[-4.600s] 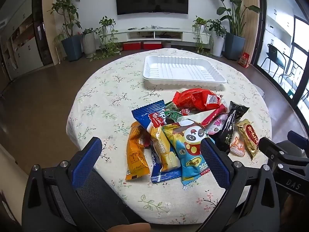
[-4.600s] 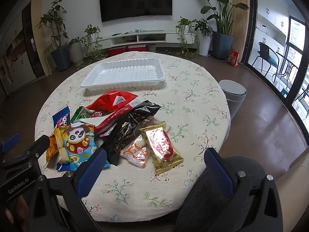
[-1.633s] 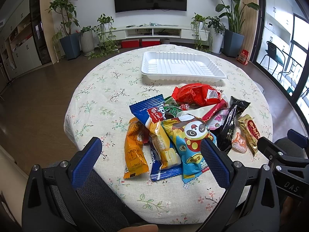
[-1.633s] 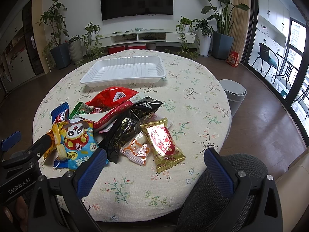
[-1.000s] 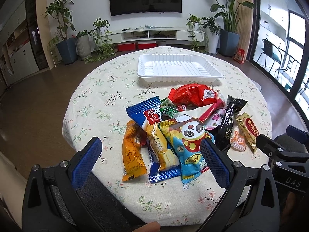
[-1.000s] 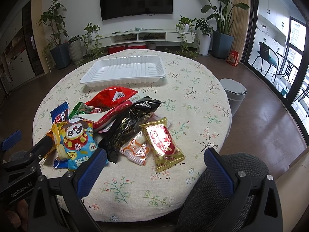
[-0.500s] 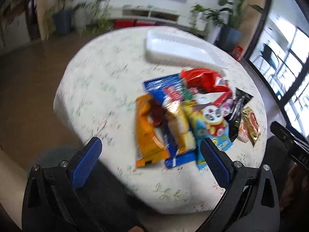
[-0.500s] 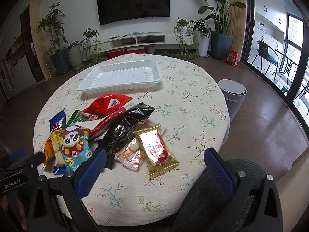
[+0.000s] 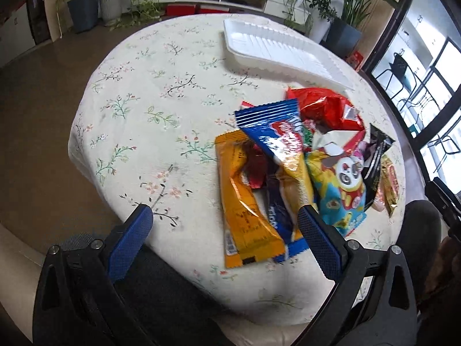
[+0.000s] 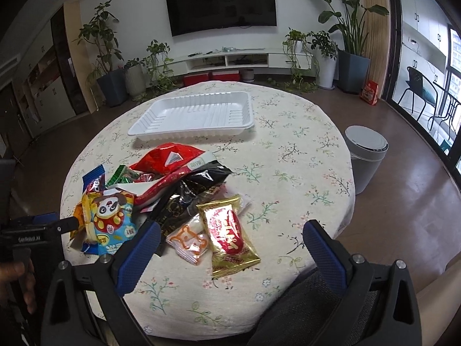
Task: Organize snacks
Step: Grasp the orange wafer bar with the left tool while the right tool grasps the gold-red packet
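A dark wall-mounted television (image 10: 221, 3) is seen on a white wall above a low white media shelf (image 10: 230, 57), flanked by potted green plants (image 10: 350, 28), while brown glossy flooring (image 10: 417, 178), a grey lidded bin (image 10: 365, 155) and dark-framed daylit windows (image 10: 452, 72) are shown at the right.

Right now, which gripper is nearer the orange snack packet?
Left. The left gripper hovers open just in front of the orange snack packet. The right gripper is open over the gold packet, across the pile.
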Demonstrator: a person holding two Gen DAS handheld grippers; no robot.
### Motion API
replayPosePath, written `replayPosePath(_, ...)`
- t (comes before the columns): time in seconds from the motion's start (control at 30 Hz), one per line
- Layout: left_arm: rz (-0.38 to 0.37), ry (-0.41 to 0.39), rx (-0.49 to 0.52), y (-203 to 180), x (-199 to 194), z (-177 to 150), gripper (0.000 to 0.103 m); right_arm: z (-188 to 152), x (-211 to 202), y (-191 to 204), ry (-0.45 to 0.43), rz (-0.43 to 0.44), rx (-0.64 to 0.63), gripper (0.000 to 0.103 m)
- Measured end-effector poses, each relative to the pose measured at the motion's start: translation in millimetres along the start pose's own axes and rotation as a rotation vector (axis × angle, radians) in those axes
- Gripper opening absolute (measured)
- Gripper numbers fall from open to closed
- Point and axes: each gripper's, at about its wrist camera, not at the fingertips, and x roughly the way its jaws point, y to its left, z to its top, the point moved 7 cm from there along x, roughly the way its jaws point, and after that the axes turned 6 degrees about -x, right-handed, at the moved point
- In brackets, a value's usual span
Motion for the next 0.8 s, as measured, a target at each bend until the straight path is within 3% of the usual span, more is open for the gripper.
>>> replayPosePath(0.13,0.031,0.051,0.032,6.4,16.5,5.6,0.099,-4.3,6.7,-4.5,0.028,0.009,0.014,0.097)
replayPosePath(0.3,0.074,0.067,0.046,13.2,32.2,7.6,0.078,-8.2,14.1,4.1,0.054,0.031,-0.002,0.092)
replayPosePath(0.53,0.107,0.094,0.07,14.2,42.6,20.9,0.076,-9.8,20.3,9.8,0.068,0.045,-0.008,0.09)
replayPosePath(0.63,0.131,0.104,0.13,8.0,49.9,24.2,0.075,-11.1,22.3,10.3,0.077,0.05,-0.015,0.085)
replayPosePath(0.8,0.145,0.085,0.151,4.3,54.2,29.6,0.06,-11.6,25.3,6.4,0.085,0.042,-0.014,0.079)
